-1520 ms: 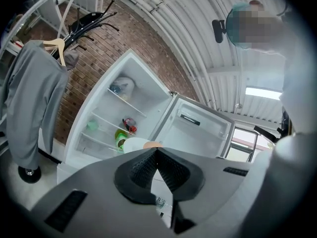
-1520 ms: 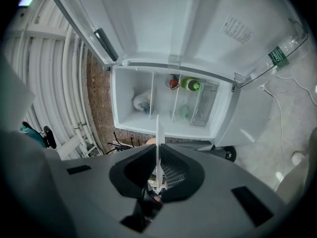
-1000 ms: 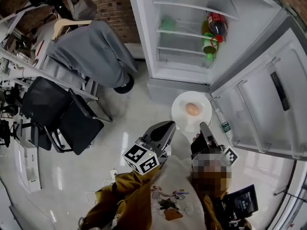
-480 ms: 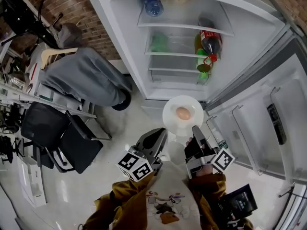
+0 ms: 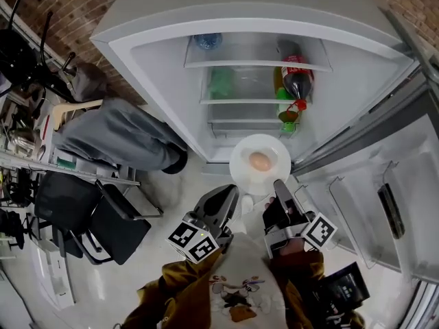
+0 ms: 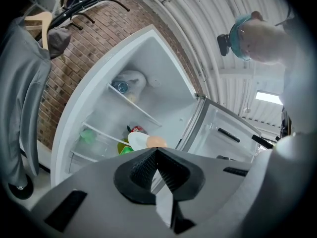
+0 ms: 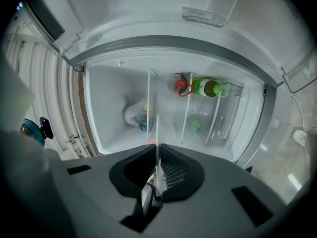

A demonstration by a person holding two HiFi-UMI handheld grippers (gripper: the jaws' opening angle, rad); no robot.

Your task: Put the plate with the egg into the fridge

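1 plate (image 5: 241, 168) clamped at rim by right hand-held gripper (image 5: 277, 188); left hand-held gripper (image 5: 230, 192) closed, empty. To be kept level: egg (image 5: 259, 161) likely loose, shelf (image 5: 236, 101) ahead.

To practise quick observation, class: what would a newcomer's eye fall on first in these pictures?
A white plate bearing one egg, held in mid-air at the head view's middle, its rim clamped by the right gripper. Beyond it gapes the open fridge, a red-labelled bottle on its right.
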